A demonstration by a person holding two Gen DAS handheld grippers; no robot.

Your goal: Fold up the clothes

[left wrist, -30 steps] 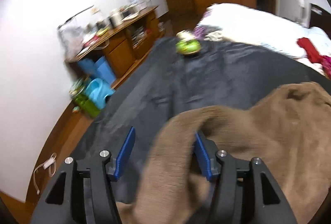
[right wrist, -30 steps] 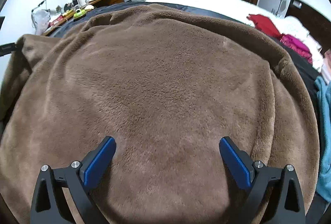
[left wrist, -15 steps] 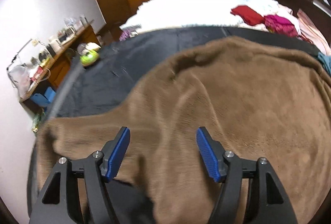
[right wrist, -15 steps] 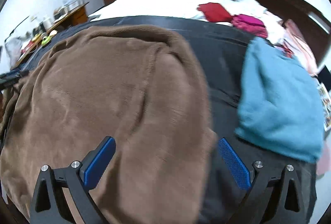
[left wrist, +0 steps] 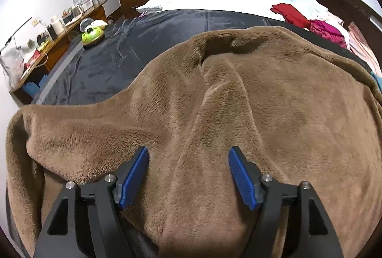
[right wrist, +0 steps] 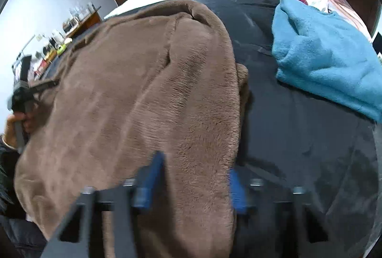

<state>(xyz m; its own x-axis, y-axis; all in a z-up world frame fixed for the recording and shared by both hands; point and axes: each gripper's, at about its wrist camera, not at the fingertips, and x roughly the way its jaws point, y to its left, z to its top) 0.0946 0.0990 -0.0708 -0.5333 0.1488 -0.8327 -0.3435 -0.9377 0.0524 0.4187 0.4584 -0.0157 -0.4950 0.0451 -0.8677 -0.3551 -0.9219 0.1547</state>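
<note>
A: Far left, by the wall: a messy desk (left wrist: 59,26). Then a green toy (left wrist: 92,36) on the dark bed cover (left wrist: 114,60).

B: And the left gripper (left wrist: 188,174)?

A: Wide apart, blue pads on both sides of a fold in the brown fleece (left wrist: 238,103). Not pinching yet.

B: Where is that fleece?

A: Spread over the dark cover, bunched at the left edge.

B: Now the right gripper (right wrist: 193,184)?

A: Blurry. Narrower, around the fleece's right edge. Pinching or not? Cannot tell.

B: Further right?

A: A blue sweater (right wrist: 329,62), just beside the fleece.

B: Any trouble ahead?

A: Maybe. Thick, soft fleece could slip out of a loose pinch. Could drag the sweater along too.
</note>
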